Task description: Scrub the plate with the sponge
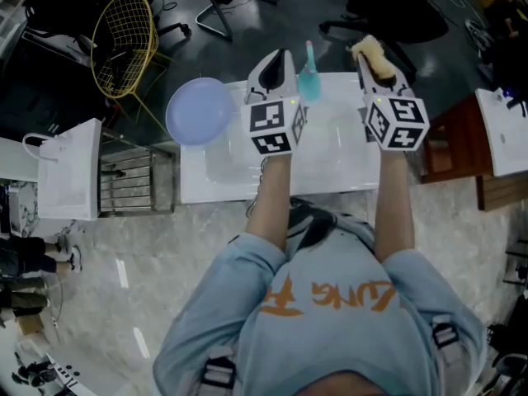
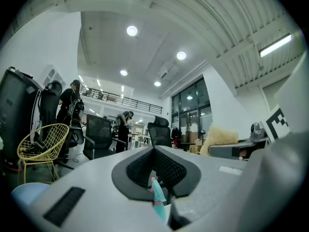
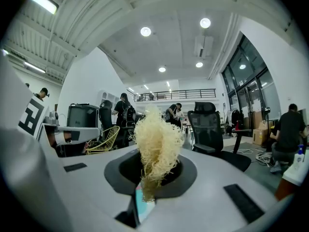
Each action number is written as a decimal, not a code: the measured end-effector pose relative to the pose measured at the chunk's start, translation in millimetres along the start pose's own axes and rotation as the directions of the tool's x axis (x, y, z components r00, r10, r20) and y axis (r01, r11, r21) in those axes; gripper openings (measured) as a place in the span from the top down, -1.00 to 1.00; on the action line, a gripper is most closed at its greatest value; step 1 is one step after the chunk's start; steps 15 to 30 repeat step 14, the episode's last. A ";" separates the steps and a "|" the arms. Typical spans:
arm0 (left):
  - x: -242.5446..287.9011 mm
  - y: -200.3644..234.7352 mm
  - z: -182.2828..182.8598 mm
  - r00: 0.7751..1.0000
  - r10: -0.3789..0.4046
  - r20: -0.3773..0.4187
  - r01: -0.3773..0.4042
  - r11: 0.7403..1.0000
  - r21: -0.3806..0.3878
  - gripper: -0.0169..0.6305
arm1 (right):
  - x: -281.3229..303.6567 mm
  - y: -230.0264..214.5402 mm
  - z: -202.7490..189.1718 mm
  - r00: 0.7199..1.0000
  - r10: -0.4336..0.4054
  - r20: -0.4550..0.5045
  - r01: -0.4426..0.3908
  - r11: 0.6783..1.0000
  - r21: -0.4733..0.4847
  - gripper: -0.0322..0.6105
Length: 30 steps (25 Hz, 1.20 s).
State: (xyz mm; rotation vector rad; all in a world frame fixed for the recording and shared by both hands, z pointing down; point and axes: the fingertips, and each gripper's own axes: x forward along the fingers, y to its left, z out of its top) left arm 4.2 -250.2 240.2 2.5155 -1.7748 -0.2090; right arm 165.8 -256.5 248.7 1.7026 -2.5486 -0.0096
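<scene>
Your head camera looks steeply down past your shoulders onto both arms, the left tool point(image 1: 280, 56), the right tool point(image 1: 367, 63) and the white surface point(image 1: 330, 172). Each tool's camera sits close behind its own jaws and faces level across the room. The right one is so near that the sponge point(image 3: 157, 144) fills its middle. All three views share the yellow chair point(image 1: 124, 31), and each tool camera catches the other tool at its edge.
</scene>
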 end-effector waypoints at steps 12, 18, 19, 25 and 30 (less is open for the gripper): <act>6.7 -14.3 0.2 1.000 0.023 -0.007 -0.023 1.000 0.013 0.94 | -5.7 -19.9 3.5 1.000 0.018 0.010 -0.018 1.000 -0.004 0.80; 6.0 -16.6 -1.3 1.000 0.023 -0.006 -0.023 1.000 0.014 0.94 | -7.7 -21.1 3.1 1.000 0.020 0.014 -0.020 1.000 -0.005 0.80; 6.0 -16.6 -1.3 1.000 0.023 -0.006 -0.023 1.000 0.014 0.94 | -7.7 -21.1 3.1 1.000 0.020 0.014 -0.020 1.000 -0.005 0.80; 6.0 -16.6 -1.3 1.000 0.023 -0.006 -0.023 1.000 0.014 0.94 | -7.7 -21.1 3.1 1.000 0.020 0.014 -0.020 1.000 -0.005 0.80; 6.0 -16.6 -1.3 1.000 0.023 -0.006 -0.023 1.000 0.014 0.94 | -7.7 -21.1 3.1 1.000 0.020 0.014 -0.020 1.000 -0.005 0.80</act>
